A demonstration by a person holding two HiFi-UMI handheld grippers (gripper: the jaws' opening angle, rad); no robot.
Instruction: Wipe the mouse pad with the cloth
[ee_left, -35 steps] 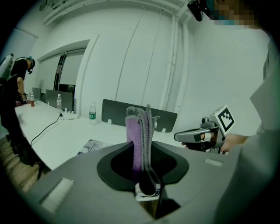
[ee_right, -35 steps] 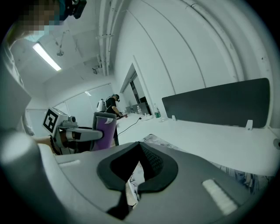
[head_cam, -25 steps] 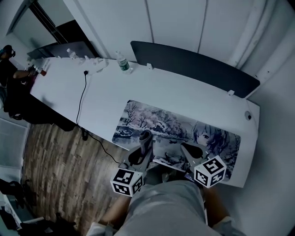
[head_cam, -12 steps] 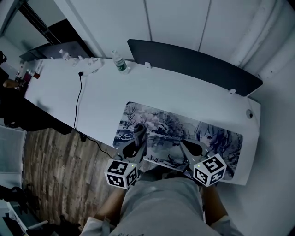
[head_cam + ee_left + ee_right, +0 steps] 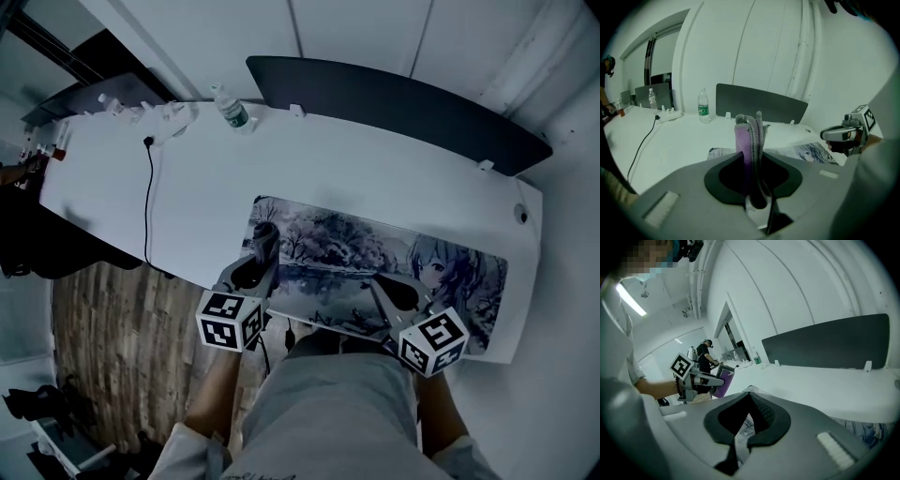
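The mouse pad (image 5: 375,255) with an anime print lies along the front of the white desk (image 5: 309,173). My left gripper (image 5: 263,247) is over the pad's left end, shut on a folded purple-grey cloth (image 5: 266,234). In the left gripper view the cloth (image 5: 749,133) stands upright between the jaws, with the pad (image 5: 808,153) beyond it. My right gripper (image 5: 378,285) is at the pad's front edge near the middle, its jaws together with nothing in them. The right gripper view shows the left gripper and the cloth (image 5: 723,381) off to its left.
A water bottle (image 5: 229,109) and a power strip (image 5: 169,117) with a black cable (image 5: 147,202) sit at the desk's back left. A dark partition panel (image 5: 394,103) runs along the back edge. Wood floor (image 5: 122,337) lies left of the desk. A person (image 5: 704,357) stands far off.
The left gripper has carried the cloth leftward along the pad, to its left end. The right gripper has stayed near the front edge.
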